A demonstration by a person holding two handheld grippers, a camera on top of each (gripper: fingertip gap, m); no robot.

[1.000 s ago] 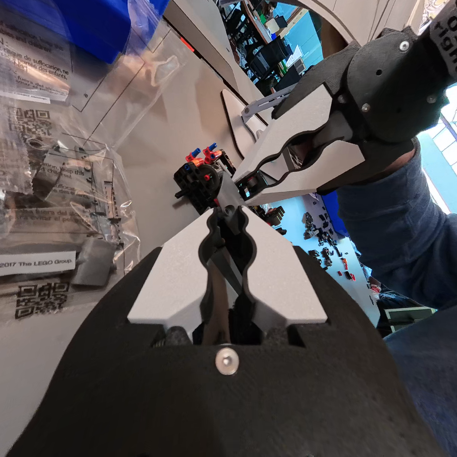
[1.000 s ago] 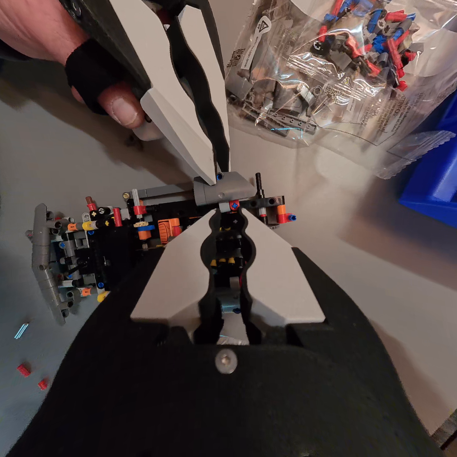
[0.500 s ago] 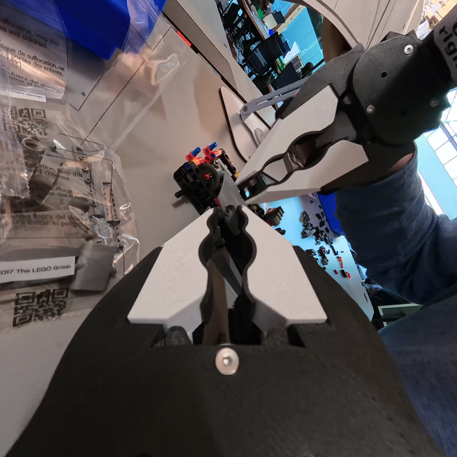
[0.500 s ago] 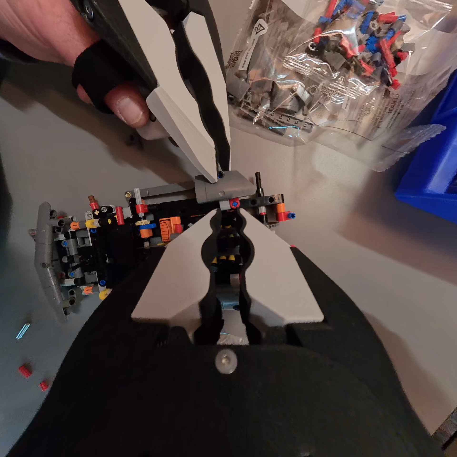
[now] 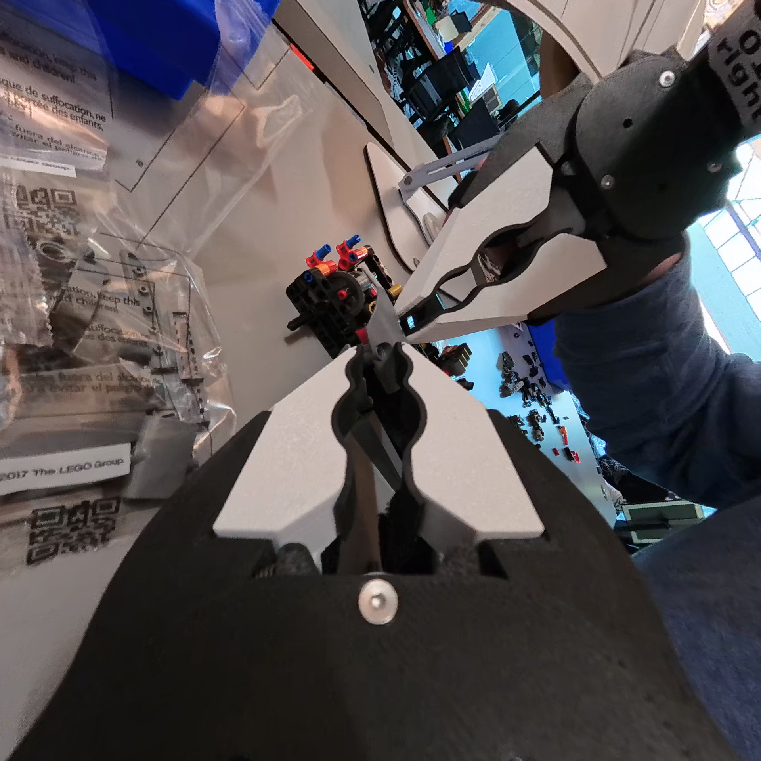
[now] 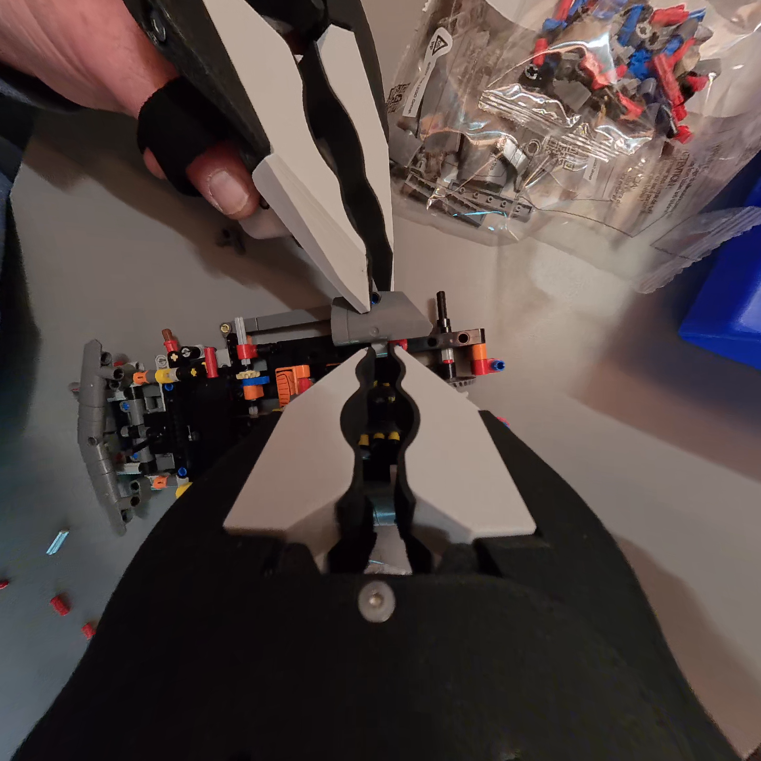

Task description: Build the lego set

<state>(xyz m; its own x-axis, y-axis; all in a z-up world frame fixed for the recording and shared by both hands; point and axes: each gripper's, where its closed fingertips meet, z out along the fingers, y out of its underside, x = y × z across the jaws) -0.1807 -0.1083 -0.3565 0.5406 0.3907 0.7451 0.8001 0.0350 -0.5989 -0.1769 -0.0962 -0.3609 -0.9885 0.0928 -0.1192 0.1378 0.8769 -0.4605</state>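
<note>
The partly built lego model [image 6: 288, 383] lies on the desk [image 6: 556, 412], with both tongs meeting at its grey wedge-shaped panel [image 6: 379, 321]: the left tongs [image 6: 376, 288] are clamped together on the panel's far edge, and the right tongs [image 6: 381, 352] are pinched nearly together at its near edge. Beyond the model, a clear plastic bag [image 6: 576, 103] holds loose red, blue and grey pieces, beside a blue bin [image 6: 737, 313].

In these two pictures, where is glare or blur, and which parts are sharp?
Left wrist view: glare on the plastic bag, bright windows behind, straight edges bent by the wide lens. Right wrist view: reflections on the parts bag, soft blur at the borders, lego model sharp, dark shadow under the hand.
</note>
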